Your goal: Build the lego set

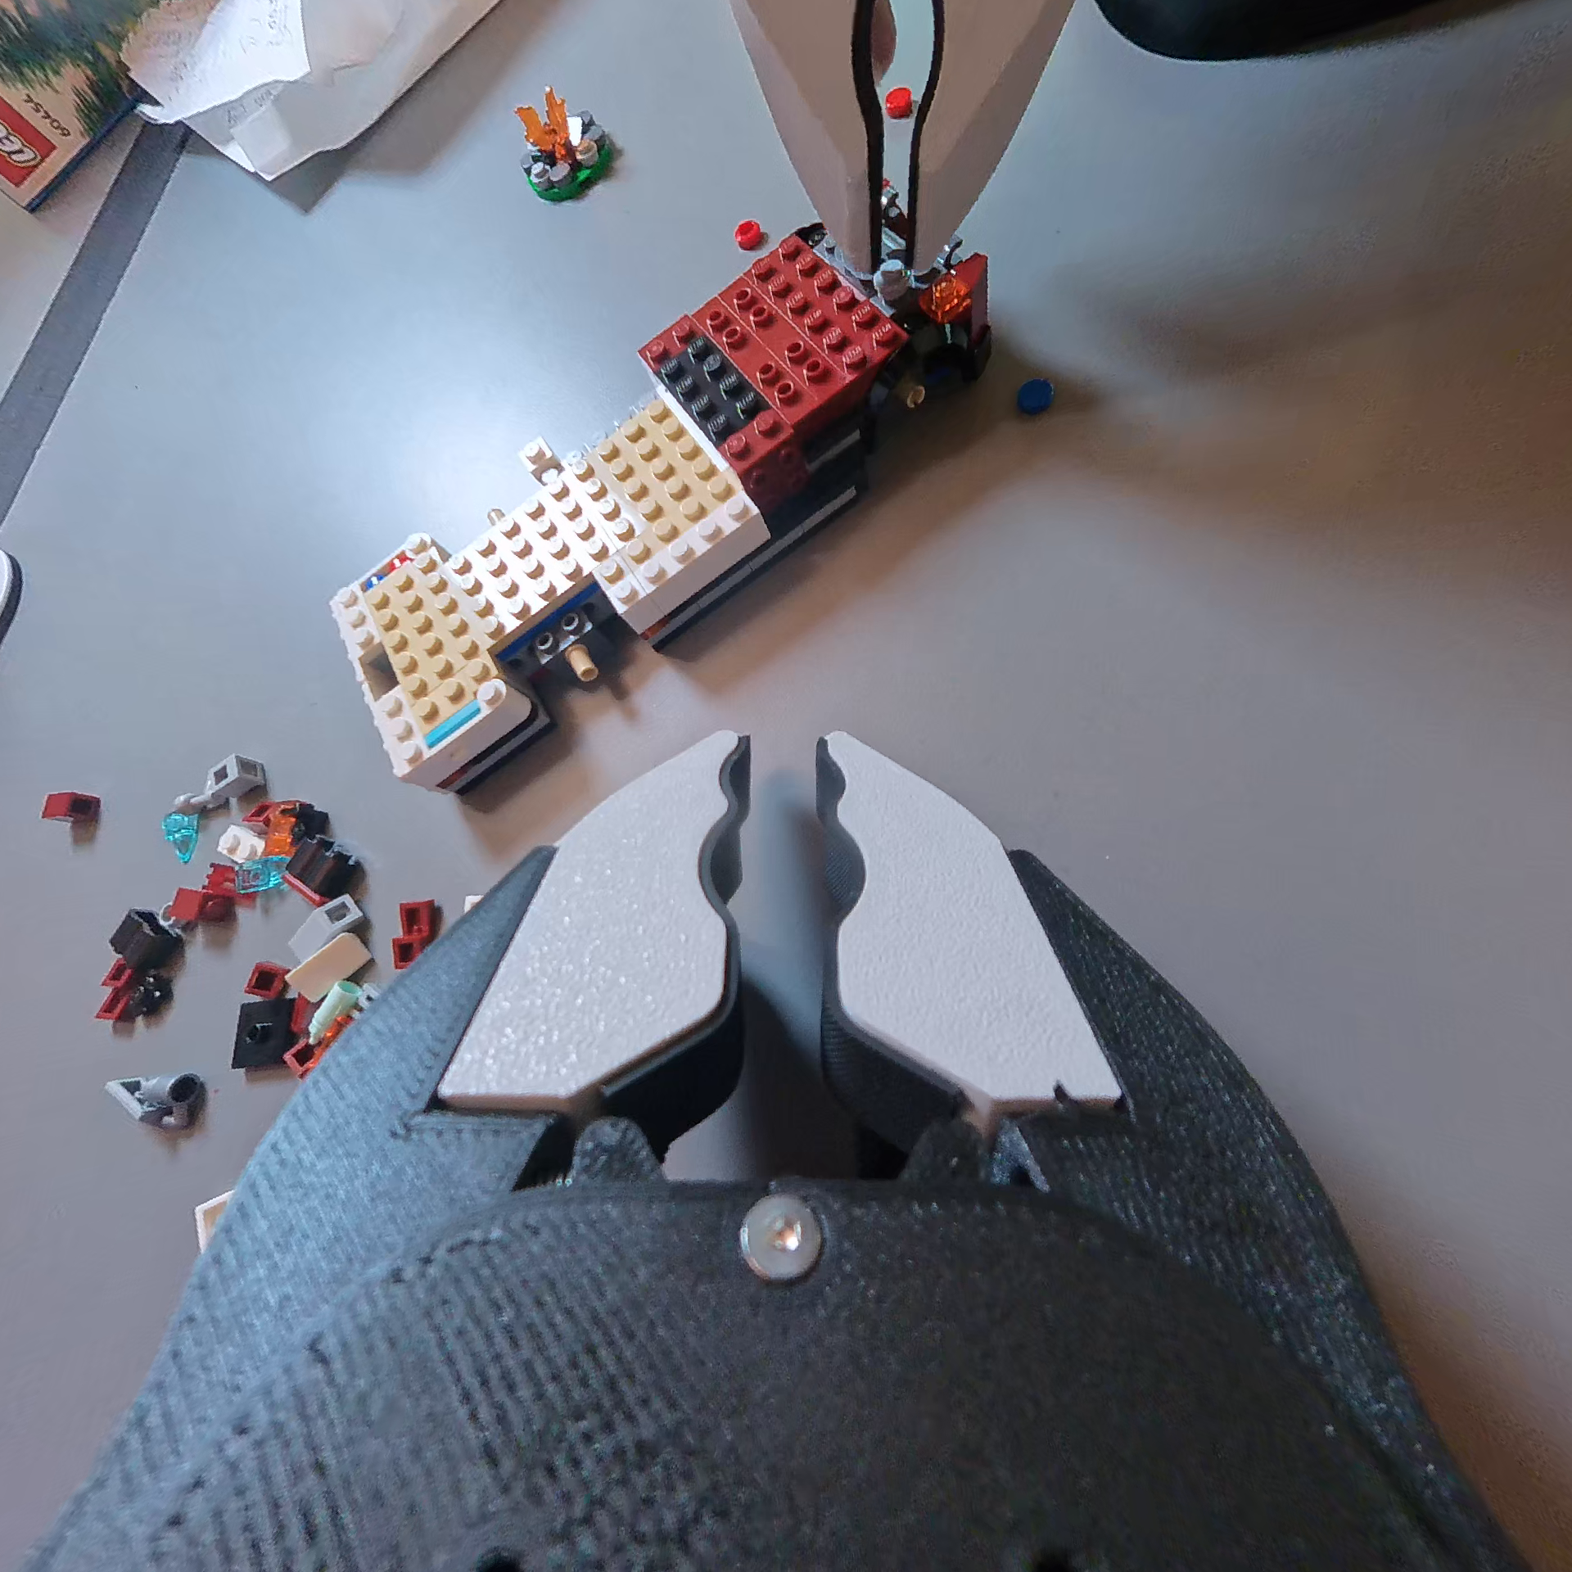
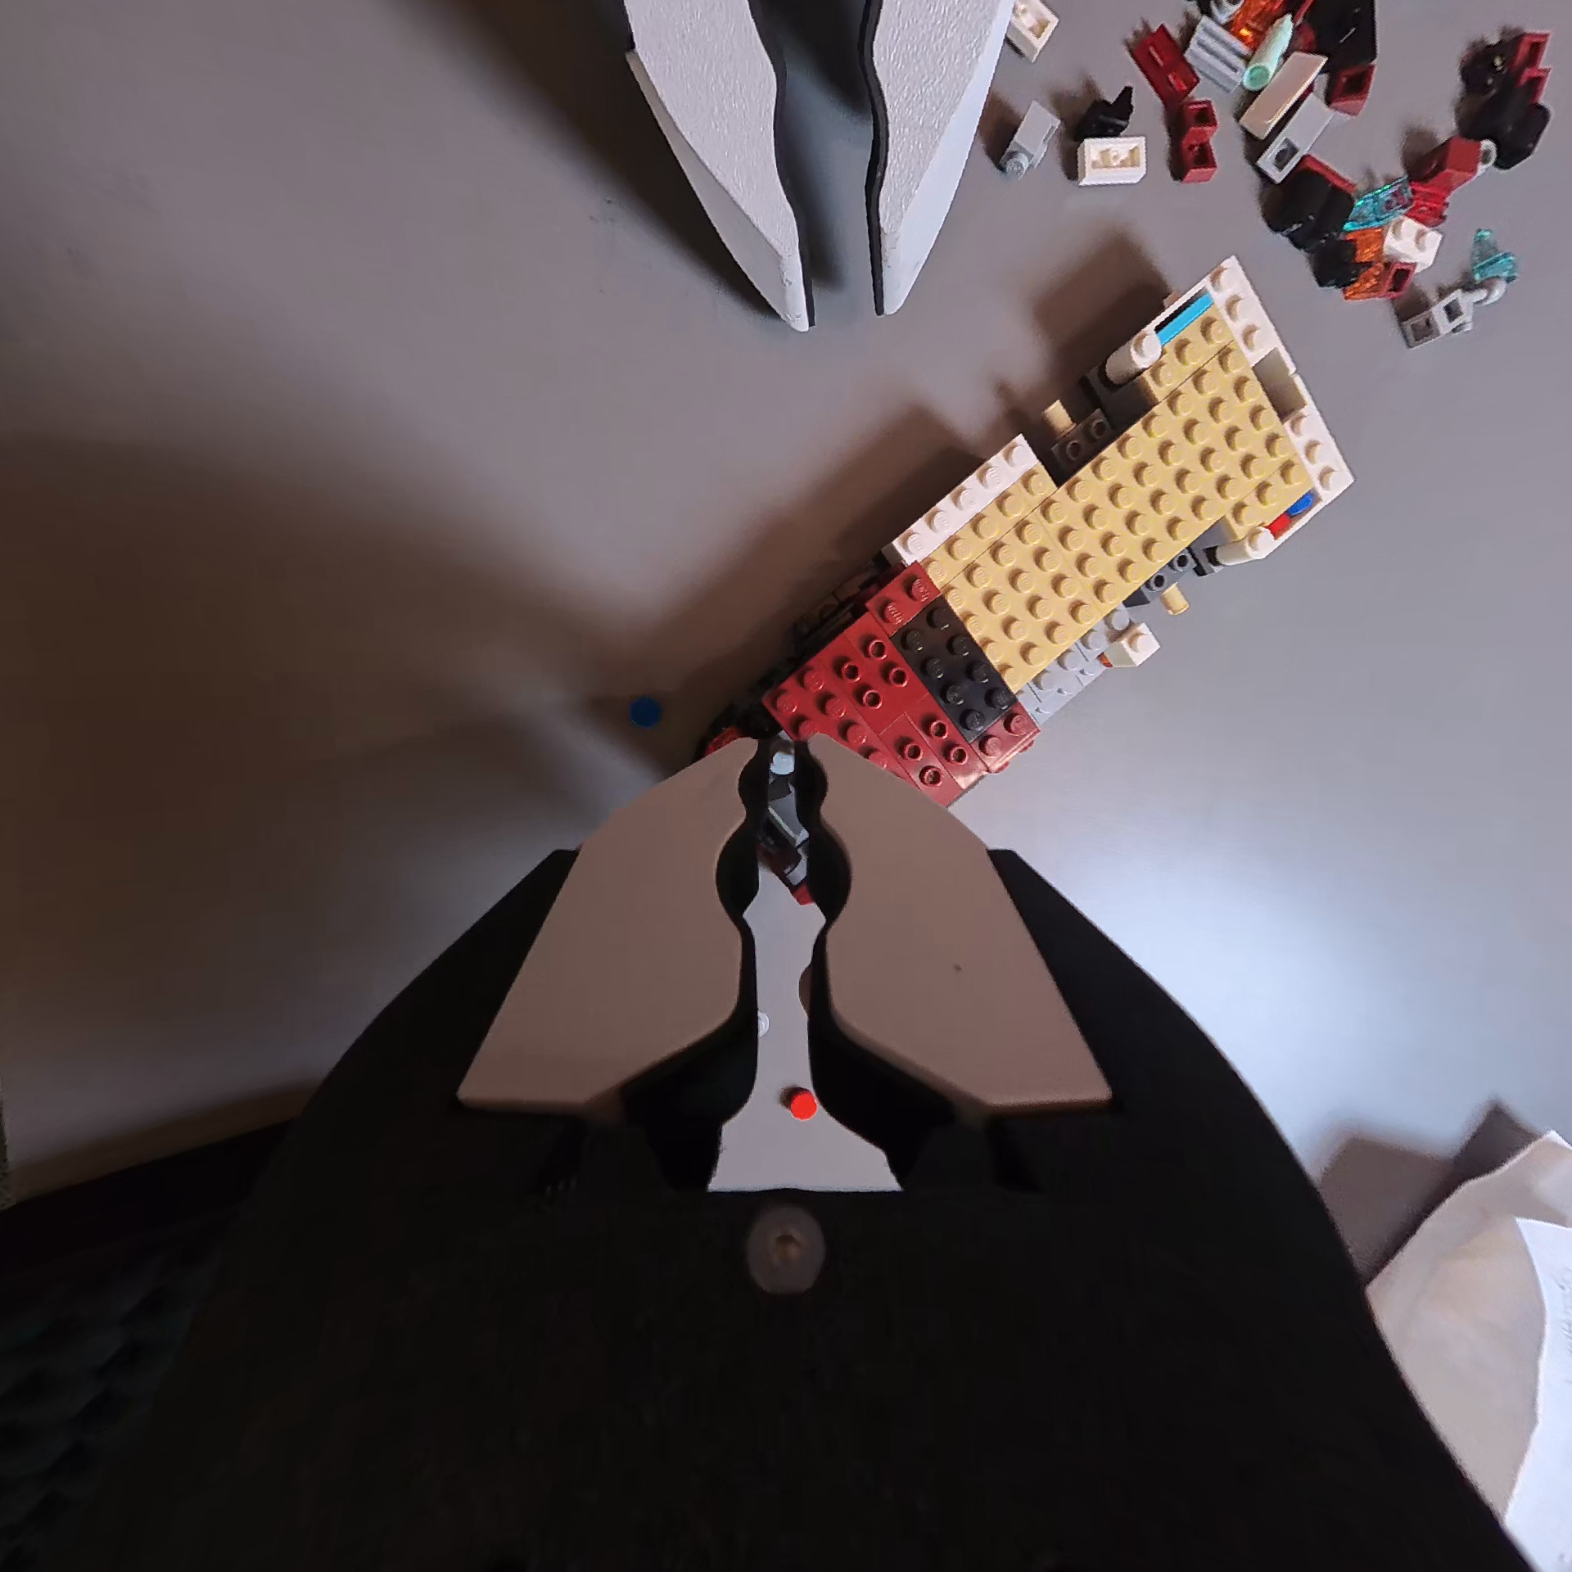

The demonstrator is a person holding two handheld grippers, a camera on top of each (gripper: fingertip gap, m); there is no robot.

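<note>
A small grey round stud (image 1: 891,276) at the dark-red end of the brick model (image 1: 646,502) is pinched by the right hand-held gripper (image 2: 781,748); a straight, steady pull seems wisest. The left hand-held gripper (image 1: 783,748) hangs slightly spread, holding nothing, over the counter (image 1: 1191,680) near the model's white end.

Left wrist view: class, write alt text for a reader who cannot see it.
A grey-fingered gripper hovers, jaws slightly apart and empty, over a grey table before a long brick model. A second gripper touches the model's dark red far end; loose bricks lie left.
</note>
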